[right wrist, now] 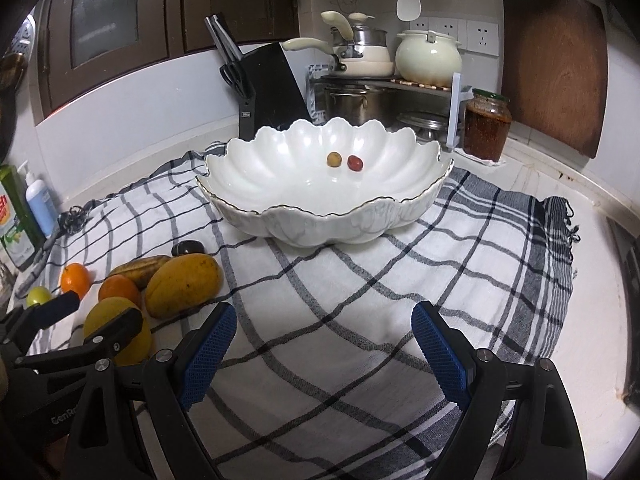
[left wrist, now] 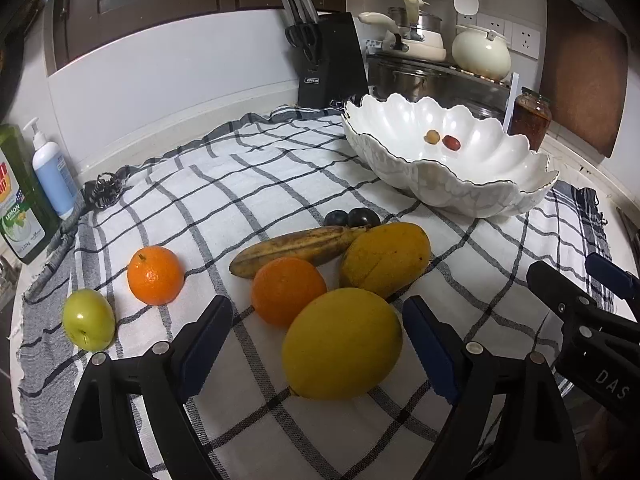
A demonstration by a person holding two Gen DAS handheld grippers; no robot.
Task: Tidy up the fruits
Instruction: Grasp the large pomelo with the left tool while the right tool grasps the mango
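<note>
A white scalloped bowl [left wrist: 476, 184] [right wrist: 304, 224] stands on the checked cloth and holds two small fruits, one yellow [right wrist: 334, 159] and one red [right wrist: 355, 162]. On the cloth lie a yellow lemon [left wrist: 342, 344], two oranges [left wrist: 288, 290] [left wrist: 155, 275], a mango [left wrist: 386, 258], a banana [left wrist: 296, 248], two dark plums [left wrist: 352, 218] and a green apple [left wrist: 89, 319]. My left gripper [left wrist: 318, 344] is open, its fingers either side of the lemon. My right gripper [right wrist: 324, 350] is open and empty over bare cloth in front of the bowl.
A knife block [left wrist: 326, 64], pots on a rack [right wrist: 360, 80], a jar of red sauce [right wrist: 486, 124] and a wooden board [right wrist: 556, 60] stand behind the bowl. Soap bottles [left wrist: 48, 172] stand at the left wall. The right gripper shows at the left wrist view's right edge [left wrist: 576, 292].
</note>
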